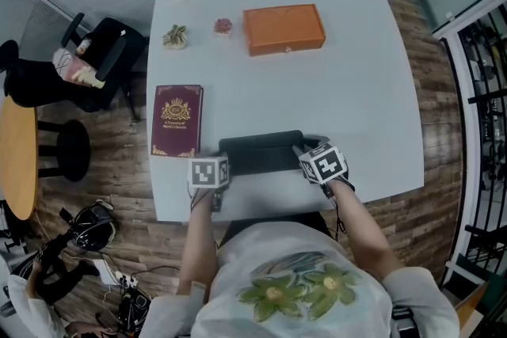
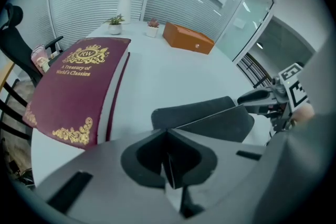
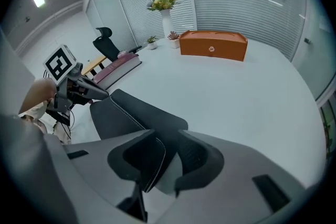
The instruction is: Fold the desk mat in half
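– While both grippers are down at the near edge, where exactly is the dark grey stitched desk mat (image 1: 261, 153)?
– Front middle of the white table (image 1: 356, 91), just right of the burgundy hardcover book with gold print (image 1: 177, 120), well apart from the orange box (image 1: 283, 29). One layer's raised over the other, so it's part-folded.
– And the grips?
– Left gripper (image 2: 168, 157) is clamped tight on the mat's thin edge. Right gripper (image 3: 165, 157) has its jaws apart, with the white-stitched edge sitting loose in the gap, leaning against one jaw.
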Action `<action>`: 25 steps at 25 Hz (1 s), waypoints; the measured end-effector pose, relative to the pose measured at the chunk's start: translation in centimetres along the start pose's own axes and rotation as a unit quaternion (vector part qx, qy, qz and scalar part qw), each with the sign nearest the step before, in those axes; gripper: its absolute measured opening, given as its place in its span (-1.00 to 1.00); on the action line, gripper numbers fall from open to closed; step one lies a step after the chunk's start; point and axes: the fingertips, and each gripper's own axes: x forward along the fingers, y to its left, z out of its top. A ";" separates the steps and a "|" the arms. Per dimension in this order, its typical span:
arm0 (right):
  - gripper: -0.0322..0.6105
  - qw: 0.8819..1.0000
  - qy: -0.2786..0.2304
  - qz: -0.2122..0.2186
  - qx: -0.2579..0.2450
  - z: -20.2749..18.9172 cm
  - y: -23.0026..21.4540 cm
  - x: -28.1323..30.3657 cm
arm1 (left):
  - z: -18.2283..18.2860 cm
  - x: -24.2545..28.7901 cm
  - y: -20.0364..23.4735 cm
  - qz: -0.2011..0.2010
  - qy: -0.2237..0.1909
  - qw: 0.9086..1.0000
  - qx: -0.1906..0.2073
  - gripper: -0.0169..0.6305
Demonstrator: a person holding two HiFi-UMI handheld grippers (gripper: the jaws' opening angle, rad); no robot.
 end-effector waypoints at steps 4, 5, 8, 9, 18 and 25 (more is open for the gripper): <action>-0.52 1.000 0.007 0.010 0.006 -0.6 -0.2 -0.3 | -0.3 0.3 -0.2 -0.001 0.001 1.000 0.000 -0.93; -0.51 1.000 0.008 0.012 0.002 -0.7 -0.1 -0.3 | -0.4 0.3 -0.3 0.000 0.001 1.000 -0.001 -0.93; -0.51 1.000 0.008 0.019 -0.010 -0.5 0.1 -0.3 | -0.4 0.4 -0.2 0.003 0.000 1.000 0.000 -0.93; -0.51 1.000 0.008 0.022 -0.011 -0.5 0.2 -0.3 | -0.4 0.4 -0.2 0.003 0.000 1.000 0.001 -0.93; -0.50 0.993 -0.008 0.109 -0.047 0.6 1.8 -1.1 | -0.4 0.7 -0.2 0.027 0.006 0.999 0.023 -0.93; -0.50 0.986 0.002 0.154 -0.066 0.6 2.5 -1.6 | -0.4 0.8 -0.2 0.040 0.002 0.999 0.031 -0.93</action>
